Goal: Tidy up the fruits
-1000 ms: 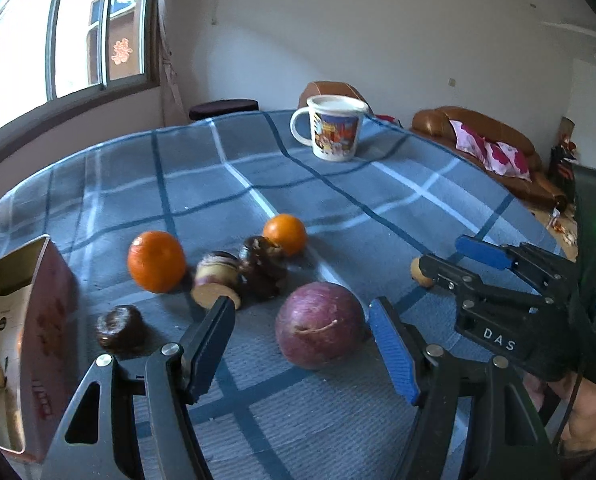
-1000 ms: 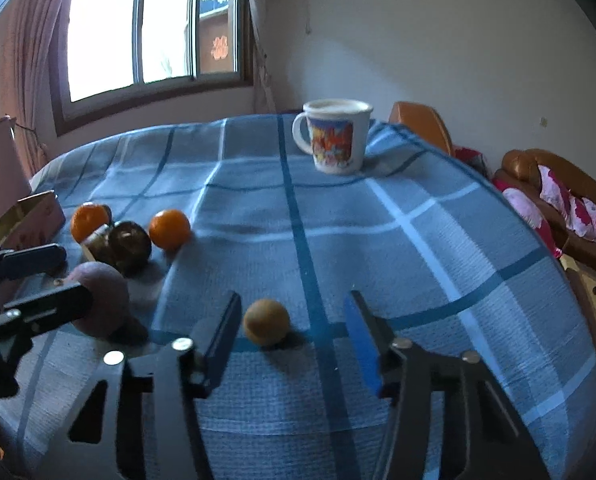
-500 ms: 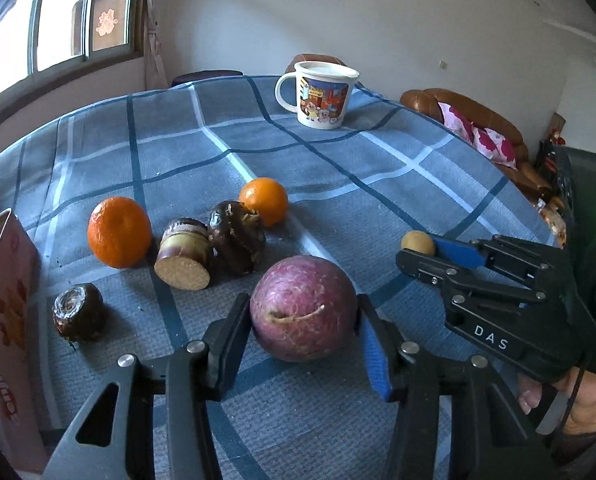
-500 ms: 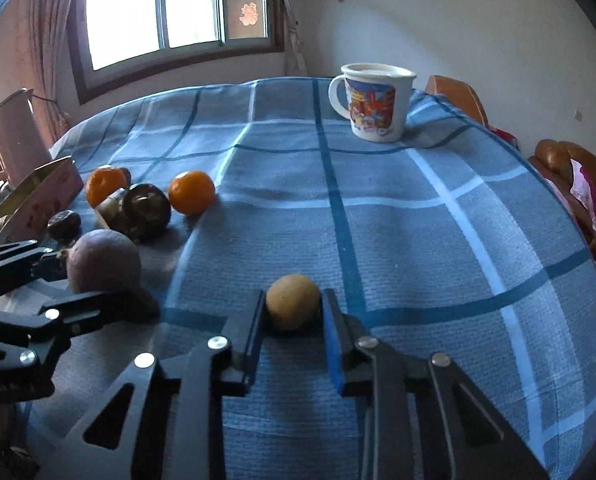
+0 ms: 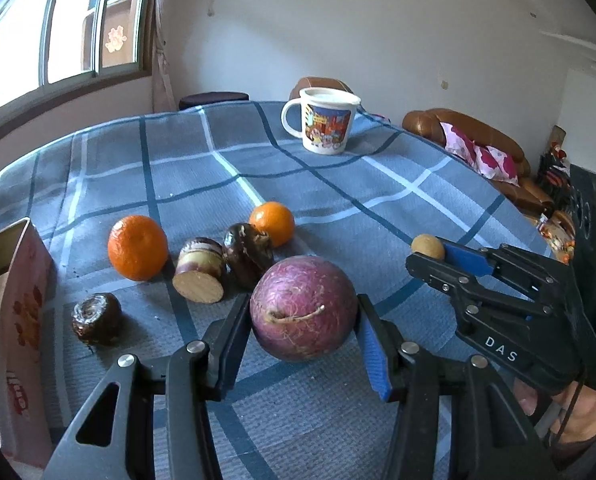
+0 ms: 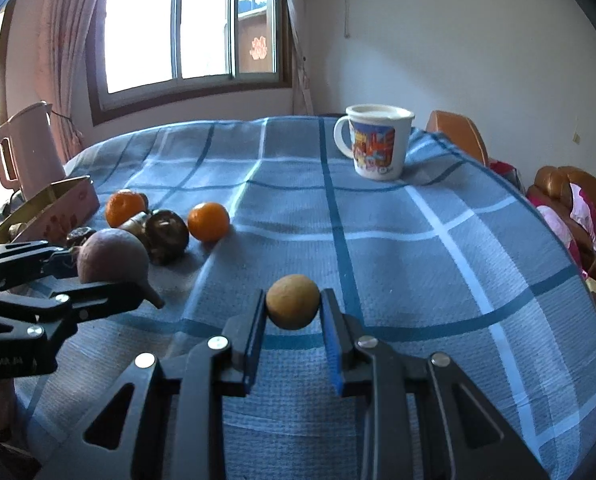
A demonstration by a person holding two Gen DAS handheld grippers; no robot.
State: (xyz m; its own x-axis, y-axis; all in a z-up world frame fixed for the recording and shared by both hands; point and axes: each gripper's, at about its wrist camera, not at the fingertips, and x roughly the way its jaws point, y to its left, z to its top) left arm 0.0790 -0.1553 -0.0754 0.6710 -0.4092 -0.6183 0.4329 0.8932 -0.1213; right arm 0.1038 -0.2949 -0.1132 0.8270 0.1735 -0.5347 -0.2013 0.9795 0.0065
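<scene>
The large purple round fruit point(image 5: 303, 307) is now pinched between the pads of the left gripper point(image 5: 304, 332), whose jaws have just been closing: a second ago they stood spread with the fruit lying loose between them, and now each pad is pressed against a flank of it. It appears raised a little off the blue checked cloth point(image 5: 338, 184), with its stalk end turned toward the camera, though full clearance cannot be confirmed. Beyond the left fingertips, the rest of the pile has been left where it lay: a bigger orange point(image 5: 137, 247) off to the left, a cut brown-and-cream piece point(image 5: 200, 276) and a dark glossy fruit point(image 5: 248, 253) just ahead of the left pad, a smaller orange point(image 5: 273, 223) behind these, and a dark shrivelled fruit point(image 5: 97, 319) well left of the fingers beside the open pink box point(image 5: 16, 280). The small tan fruit point(image 6: 293, 301) is gripped in the same way by the right gripper point(image 6: 294, 316), whose jaws were spread around it a second ago and are now drawn in against both its sides, at their tips. A cartoon mug point(image 6: 374, 142) stands far ahead of both pairs of fingers. With both grasps made, the picking step is judged complete for these two fruits; carrying them to their place, probably the box or the pile, is what remains.
</scene>
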